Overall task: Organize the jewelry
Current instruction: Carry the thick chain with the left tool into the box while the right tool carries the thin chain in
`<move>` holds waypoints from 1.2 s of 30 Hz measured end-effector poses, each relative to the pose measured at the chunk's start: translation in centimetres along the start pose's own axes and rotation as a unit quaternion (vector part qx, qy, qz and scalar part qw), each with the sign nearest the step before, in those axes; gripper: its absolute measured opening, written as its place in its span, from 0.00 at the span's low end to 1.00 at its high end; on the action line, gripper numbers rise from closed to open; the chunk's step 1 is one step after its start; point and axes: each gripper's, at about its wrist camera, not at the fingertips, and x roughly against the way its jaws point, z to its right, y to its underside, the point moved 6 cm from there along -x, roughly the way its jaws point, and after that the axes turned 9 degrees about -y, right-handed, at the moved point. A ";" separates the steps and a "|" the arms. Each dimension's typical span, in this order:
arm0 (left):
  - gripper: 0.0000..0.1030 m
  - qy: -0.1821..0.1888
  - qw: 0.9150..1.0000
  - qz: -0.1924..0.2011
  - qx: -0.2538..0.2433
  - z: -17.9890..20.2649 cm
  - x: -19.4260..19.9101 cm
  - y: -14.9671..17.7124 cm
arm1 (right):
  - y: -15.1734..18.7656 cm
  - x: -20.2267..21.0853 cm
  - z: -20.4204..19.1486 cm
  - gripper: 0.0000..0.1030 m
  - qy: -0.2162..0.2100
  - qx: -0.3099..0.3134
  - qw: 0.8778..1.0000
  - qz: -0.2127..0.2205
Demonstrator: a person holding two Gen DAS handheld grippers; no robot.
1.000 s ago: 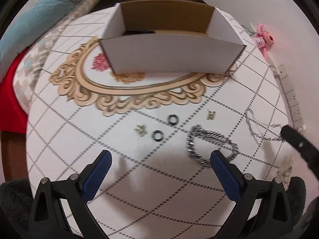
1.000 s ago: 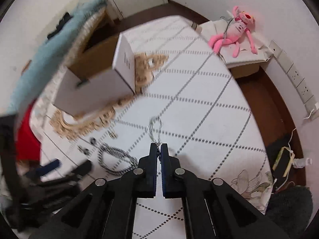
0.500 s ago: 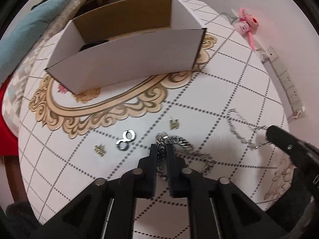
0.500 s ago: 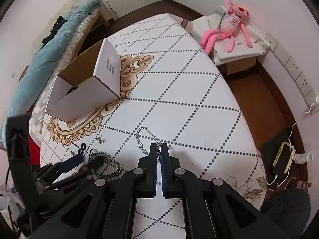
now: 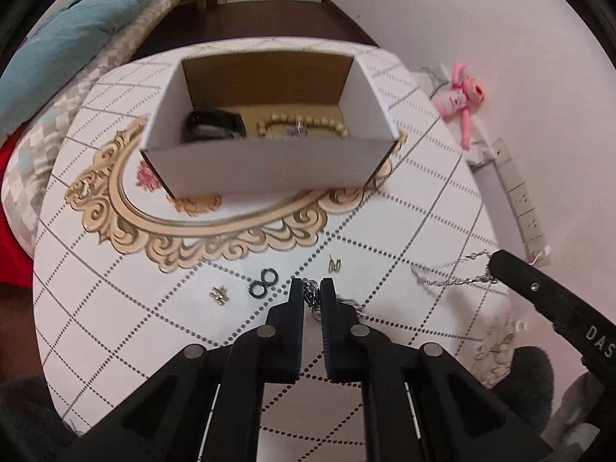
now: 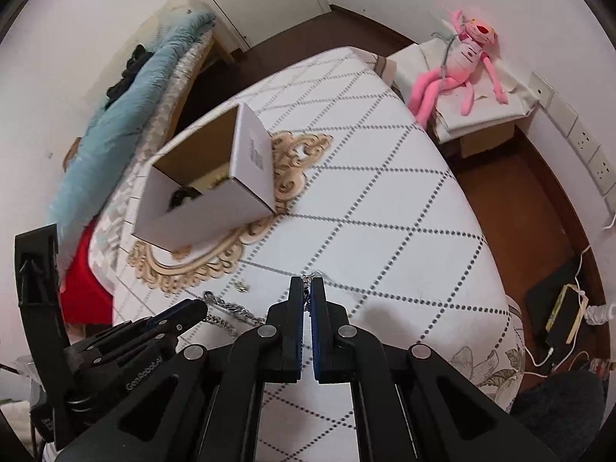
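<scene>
Left gripper (image 5: 312, 292) jaws clamped on chunky chain (image 5: 311, 295), right gripper (image 6: 307, 292) jaws pinching thin chain (image 5: 446, 275), both near table's (image 5: 404, 208) near edge, ready for carry. Rings (image 5: 263, 283), charms beyond. Box (image 5: 265, 161) mid-table, open-topped for drop-in.

White cardboard box (image 5: 265, 161), brown inside. Bench cloth (image 5: 385, 223) white, grey dotted diamond grid, beige scroll ornament. Pink plush toy (image 6: 458, 65). Teal blanket (image 6: 127, 115).

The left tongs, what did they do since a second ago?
The left tongs were open above the chunky chain bracelet, then shut on it and lifted it. The right tongs stayed shut on the thin chain. The box, rings and earrings stayed put.
</scene>
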 end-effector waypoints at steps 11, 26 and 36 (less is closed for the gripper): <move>0.05 0.029 0.997 0.067 0.020 -1.4 6.0 -6.1 | -4.6 2.3 -6.0 0.03 -0.062 0.041 0.997 0.016; 0.05 0.003 0.997 0.071 0.005 -5.3 3.5 -18.3 | -15.8 -3.3 -12.7 0.03 -0.075 0.100 0.992 -0.016; 0.08 -0.018 0.999 -0.015 0.022 -7.4 -2.7 -20.1 | -16.8 -11.2 -12.4 0.04 -0.040 0.115 0.988 -0.093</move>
